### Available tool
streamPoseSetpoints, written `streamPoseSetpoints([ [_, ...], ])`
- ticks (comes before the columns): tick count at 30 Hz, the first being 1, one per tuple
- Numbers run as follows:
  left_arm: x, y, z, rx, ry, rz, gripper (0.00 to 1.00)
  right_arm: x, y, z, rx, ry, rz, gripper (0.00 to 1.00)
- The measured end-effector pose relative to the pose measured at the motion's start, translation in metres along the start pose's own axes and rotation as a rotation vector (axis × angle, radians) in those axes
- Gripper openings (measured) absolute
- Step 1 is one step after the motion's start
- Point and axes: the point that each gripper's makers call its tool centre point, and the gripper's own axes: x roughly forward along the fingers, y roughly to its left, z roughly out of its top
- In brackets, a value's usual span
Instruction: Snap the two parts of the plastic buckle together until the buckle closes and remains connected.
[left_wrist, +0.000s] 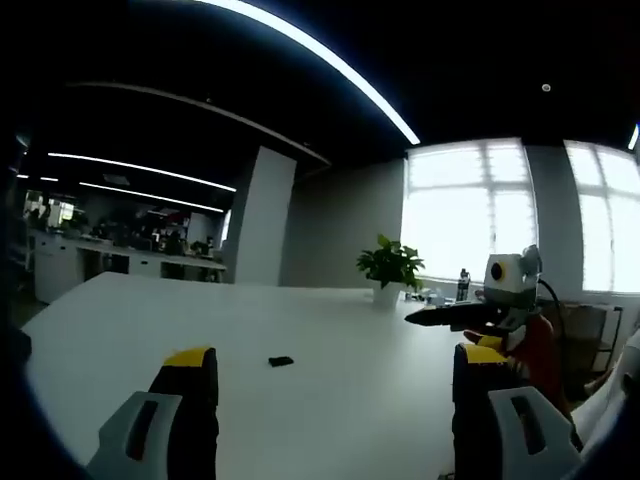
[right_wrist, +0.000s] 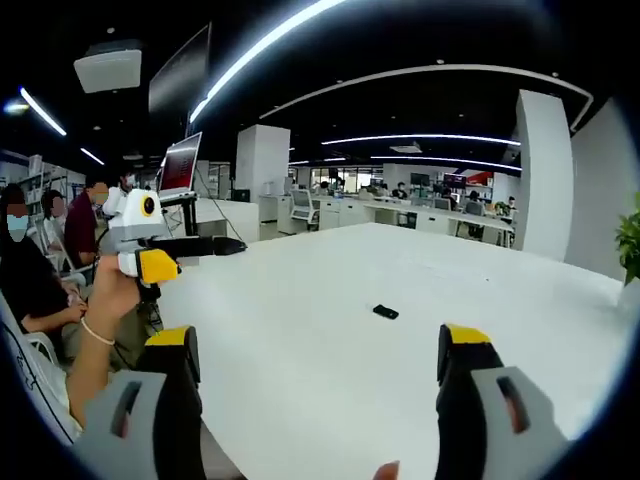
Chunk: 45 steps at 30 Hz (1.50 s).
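We see one small dark buckle piece (left_wrist: 281, 361) lying alone on the white tabletop (left_wrist: 330, 400), too small to resolve. Left hand-held gripper (left_wrist: 335, 375) and right hand-held gripper (right_wrist: 318, 355) gape wide, holding nothing, well short of it.

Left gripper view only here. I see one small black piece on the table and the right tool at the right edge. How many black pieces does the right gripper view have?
Observer: One black piece, lying on the white table ahead of the jaws. It is too small to tell whether it is a buckle part.
Operator: Right tool state?
Observer: The right tool is open, with its jaws wide apart and nothing between them.
Operator: What's on my side of the table?
Observer: People sit off the table edge, behind the hand that holds the left tool up over the table.
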Motion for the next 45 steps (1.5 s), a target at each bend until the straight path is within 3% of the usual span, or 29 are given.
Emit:
streamPoseSetpoints([
  [2,-0.003,-0.003,0.005,-0.017,-0.020,0.004,0.99,-0.003,-0.009,-0.009,-0.009,0.051,-0.077,1.00],
  [4,-0.007,-0.007,0.012,-0.016,-0.047,0.007,0.99,-0.008,-0.015,-0.012,-0.033,0.058,-0.138,1.00],
  [8,-0.015,-0.007,0.018,-0.018,-0.078,0.052,0.99,-0.018,-0.019,-0.016,-0.008,0.039,-0.159,1.00],
  [13,-0.021,0.002,0.004,-0.035,-0.055,0.131,0.99,-0.032,-0.025,-0.027,0.001,0.025,-0.172,1.00],
  [22,-0.030,0.030,-0.018,-0.001,0.000,0.269,0.99,-0.053,-0.055,-0.047,0.066,0.016,-0.235,0.99],
  [29,-0.037,0.036,-0.028,-0.029,0.006,0.288,0.99,-0.056,-0.065,-0.056,0.122,0.007,-0.257,0.99],
  [37,-0.039,0.032,-0.025,-0.021,-0.003,0.275,0.98,-0.046,-0.052,-0.053,0.111,0.003,-0.201,0.99],
  [45,-0.048,0.037,-0.025,-0.026,-0.012,0.292,0.98,-0.046,-0.052,-0.056,0.098,0.030,-0.210,0.99],
])
